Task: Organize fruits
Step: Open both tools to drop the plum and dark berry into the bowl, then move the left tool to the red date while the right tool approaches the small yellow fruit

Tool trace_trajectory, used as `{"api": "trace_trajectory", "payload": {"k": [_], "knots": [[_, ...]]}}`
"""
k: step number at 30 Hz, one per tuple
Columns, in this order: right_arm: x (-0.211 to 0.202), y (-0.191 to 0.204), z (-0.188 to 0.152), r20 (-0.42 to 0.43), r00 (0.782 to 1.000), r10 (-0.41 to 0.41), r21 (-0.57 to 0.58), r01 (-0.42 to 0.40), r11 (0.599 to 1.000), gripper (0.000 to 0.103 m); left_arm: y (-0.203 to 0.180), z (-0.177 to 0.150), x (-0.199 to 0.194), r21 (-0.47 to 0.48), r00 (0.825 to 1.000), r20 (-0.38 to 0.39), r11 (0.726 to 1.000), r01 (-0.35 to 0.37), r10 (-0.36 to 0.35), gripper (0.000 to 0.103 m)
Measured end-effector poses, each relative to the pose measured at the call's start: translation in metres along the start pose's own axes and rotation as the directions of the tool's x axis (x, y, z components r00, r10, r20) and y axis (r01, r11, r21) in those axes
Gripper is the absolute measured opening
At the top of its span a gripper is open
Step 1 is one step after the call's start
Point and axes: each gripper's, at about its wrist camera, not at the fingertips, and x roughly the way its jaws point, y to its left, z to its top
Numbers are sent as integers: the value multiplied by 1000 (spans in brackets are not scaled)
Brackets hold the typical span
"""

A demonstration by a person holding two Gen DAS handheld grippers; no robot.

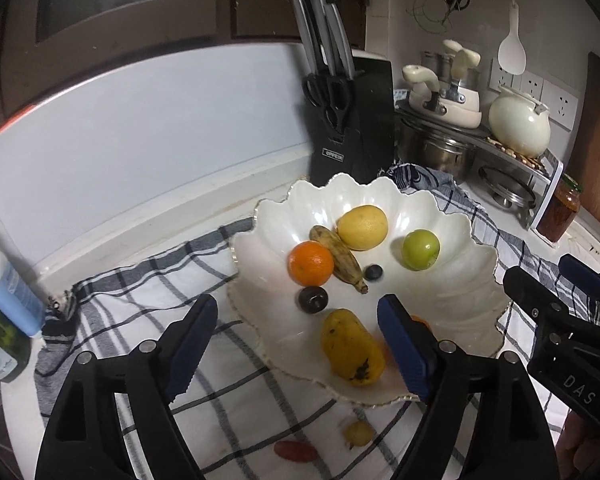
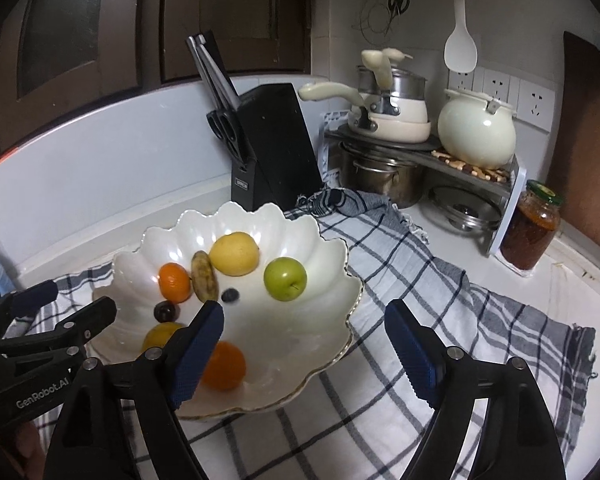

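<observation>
A white scalloped bowl (image 1: 452,312) (image 2: 324,320) on a checked cloth holds a lemon (image 1: 362,227), a green apple (image 1: 421,249) (image 2: 285,278), an orange (image 1: 311,263), a brown banana (image 1: 342,258), a mango (image 1: 352,346), two dark small fruits (image 1: 313,299) and a second orange (image 2: 223,365). A small yellow fruit (image 1: 358,433) and a red fruit (image 1: 295,451) lie on the cloth in front of the bowl. My left gripper (image 1: 298,344) is open and empty over the bowl's near rim. My right gripper (image 2: 304,352) is open and empty over the bowl's right rim.
A black knife block (image 1: 350,120) stands behind the bowl. A rack with pots and a cream kettle (image 1: 519,122) is at the back right, a sauce jar (image 2: 531,226) beside it. Bottles (image 1: 4,292) stand at the far left. The checked cloth (image 2: 440,292) covers the counter.
</observation>
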Motion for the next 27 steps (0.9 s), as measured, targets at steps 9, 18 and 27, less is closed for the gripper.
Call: {"api": "trace_trajectory", "payload": {"k": [9,18,27], "knots": [[-32,14,-4,32,999,12,0,-12,1000,83,15,-7,-37,-13,999,38,1000,-16,16,84],[-54,24,-19,38,999,15,-6,-15,1000,83,22,-28,-55,-8,999,40,1000,-14,15,84],[-53,28,-40,3,1000,23,4,-23,1000,83,23,-50,-49,12,1000,6,1000,-2,2,84]]}}
